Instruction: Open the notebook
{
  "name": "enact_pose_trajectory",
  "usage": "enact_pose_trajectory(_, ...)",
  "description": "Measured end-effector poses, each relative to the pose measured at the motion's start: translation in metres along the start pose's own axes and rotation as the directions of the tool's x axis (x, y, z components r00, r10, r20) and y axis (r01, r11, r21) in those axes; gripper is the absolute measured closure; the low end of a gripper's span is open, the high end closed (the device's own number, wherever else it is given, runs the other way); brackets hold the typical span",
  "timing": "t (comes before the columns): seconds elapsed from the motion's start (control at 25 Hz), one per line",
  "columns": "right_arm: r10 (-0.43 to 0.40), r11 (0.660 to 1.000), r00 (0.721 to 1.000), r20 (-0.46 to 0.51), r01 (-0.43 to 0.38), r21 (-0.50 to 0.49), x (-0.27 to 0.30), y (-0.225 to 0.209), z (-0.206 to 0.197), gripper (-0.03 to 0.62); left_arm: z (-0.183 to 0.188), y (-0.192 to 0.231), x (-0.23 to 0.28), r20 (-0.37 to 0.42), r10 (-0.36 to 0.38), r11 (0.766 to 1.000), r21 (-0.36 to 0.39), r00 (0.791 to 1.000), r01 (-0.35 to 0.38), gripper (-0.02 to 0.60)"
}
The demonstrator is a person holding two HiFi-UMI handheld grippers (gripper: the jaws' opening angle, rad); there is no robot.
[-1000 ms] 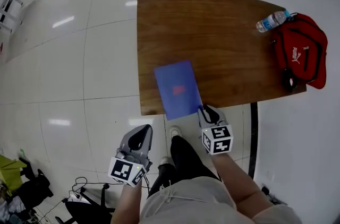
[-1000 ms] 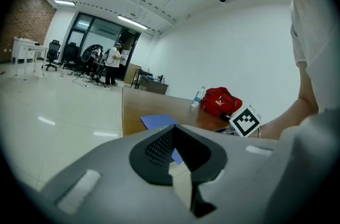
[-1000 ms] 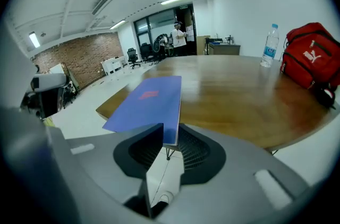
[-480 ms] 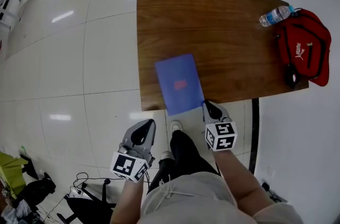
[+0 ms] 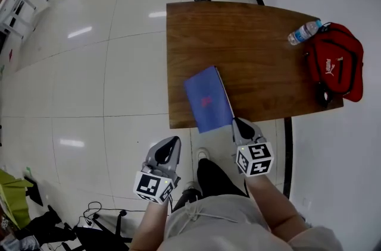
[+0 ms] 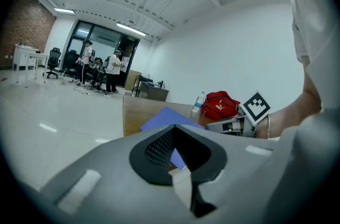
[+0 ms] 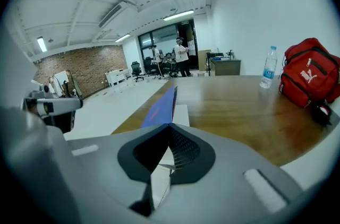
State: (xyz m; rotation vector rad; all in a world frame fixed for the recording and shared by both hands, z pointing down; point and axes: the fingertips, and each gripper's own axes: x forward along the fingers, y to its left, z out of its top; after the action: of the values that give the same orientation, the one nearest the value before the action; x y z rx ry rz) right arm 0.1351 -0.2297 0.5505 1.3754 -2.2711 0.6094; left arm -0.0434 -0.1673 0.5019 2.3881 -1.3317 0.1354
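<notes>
I'm in the lifting step here: the blue notebook [image 5: 206,100] lies at the near edge of the table [image 5: 256,41], overhanging it. My right gripper [image 5: 240,125] has its jaws pinched together on the near corner of the cover, which I reckon next wants swinging over to the left and laying flat. My left gripper [image 5: 169,147] hangs off the table above the floor, jaws closed on nothing. The right gripper view gives me what the head view barely hints at, the cover tilted up with white pages [image 7: 181,114] bare beneath.
</notes>
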Motion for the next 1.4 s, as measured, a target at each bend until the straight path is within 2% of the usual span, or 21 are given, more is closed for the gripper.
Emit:
enact_pose_trajectory(0.16,0.092,0.994,0.995,0.047,-0.089,-0.056,-0.014,0.039,0.031,0.585,0.011,0.001,-0.010,0.037,0.017,1.000,0.010,0.999,-0.017,0.575)
enact_pose_trajectory(0.32,0.204,0.974,0.978,0.048,-0.198,-0.106,-0.021,0.089,0.043,0.585,0.016,0.007,-0.025,0.061,0.050,0.999,0.008,0.997,-0.051,0.575)
enact_pose_trajectory(0.52,0.329,0.932,0.944,0.011,-0.322,-0.164,-0.016,0.139,0.033,0.585,0.003,0.016,-0.049,0.060,0.125,0.992,-0.010,0.990,-0.125,0.575)
enact_pose_trajectory(0.72,0.401,0.896,0.915,-0.040,-0.401,-0.190,-0.002,0.186,0.015,0.582,-0.017,0.031,-0.079,0.042,0.200,0.979,-0.050,0.979,-0.198,0.575)
enact_pose_trajectory(0.88,0.430,0.876,0.899,-0.086,-0.439,-0.199,0.014,0.212,-0.005,0.580,-0.033,0.043,-0.100,0.030,0.268,0.960,-0.087,0.963,-0.265,0.575)
enact_pose_trajectory(1.16,0.451,0.858,0.874,-0.178,-0.480,-0.183,0.046,0.232,-0.048,0.577,-0.067,0.062,-0.128,-0.014,0.369,0.918,-0.150,0.929,-0.367,0.575)
enact_pose_trajectory(1.28,0.446,0.858,0.867,-0.220,-0.485,-0.170,0.065,0.233,-0.066,0.573,-0.084,0.069,-0.136,-0.043,0.395,0.901,-0.175,0.918,-0.396,0.575)
enact_pose_trajectory(1.4,0.423,0.870,0.872,-0.246,-0.467,-0.158,0.083,0.227,-0.079,0.566,-0.097,0.073,-0.142,-0.058,0.414,0.887,-0.197,0.908,-0.417,0.575)
